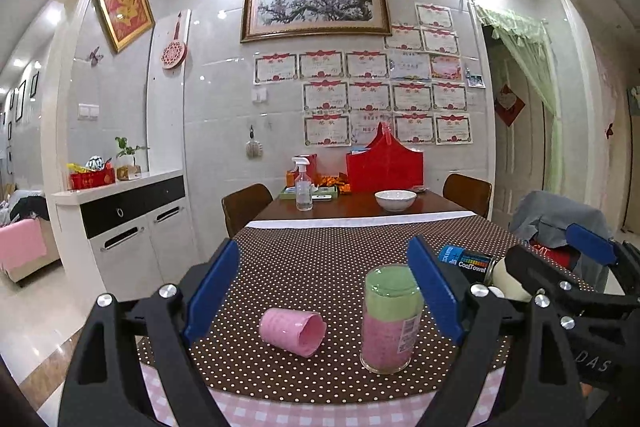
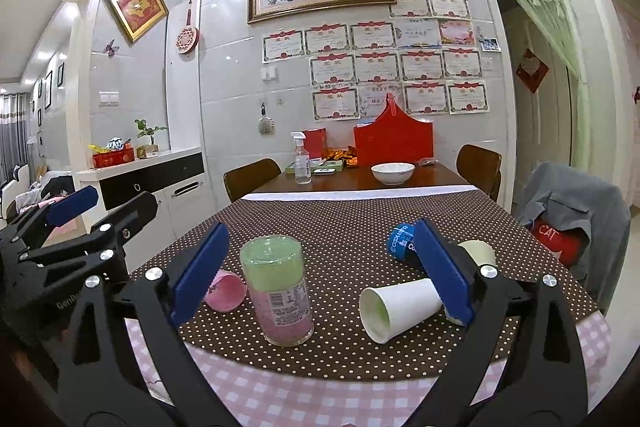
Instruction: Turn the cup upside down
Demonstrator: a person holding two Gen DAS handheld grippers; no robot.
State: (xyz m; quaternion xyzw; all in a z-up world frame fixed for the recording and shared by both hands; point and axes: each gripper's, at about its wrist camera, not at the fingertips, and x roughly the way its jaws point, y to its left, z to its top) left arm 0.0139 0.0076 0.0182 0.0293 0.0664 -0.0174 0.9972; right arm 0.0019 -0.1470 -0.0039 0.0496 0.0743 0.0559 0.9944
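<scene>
A pink paper cup (image 1: pixel 292 331) lies on its side on the dotted brown cloth; it also shows in the right wrist view (image 2: pixel 224 291). A clear glass (image 1: pixel 390 319) stands upside down over green and pink cups (image 2: pixel 278 291). A white paper cup (image 2: pixel 398 309) lies on its side, mouth toward me. A cream cup (image 2: pixel 478 253) stands behind my right blue finger. My left gripper (image 1: pixel 322 293) is open and empty, above the pink cup. My right gripper (image 2: pixel 320 277) is open and empty, between the glass and the white cup.
A blue CoolTowel tube (image 2: pixel 400 247) lies near the cream cup. A white bowl (image 2: pixel 392 173), a spray bottle (image 2: pixel 302 163) and a red bag (image 2: pixel 394 143) sit at the far end. Chairs flank the table; a grey jacket (image 2: pixel 576 203) hangs at right. A cabinet (image 1: pixel 132 223) stands left.
</scene>
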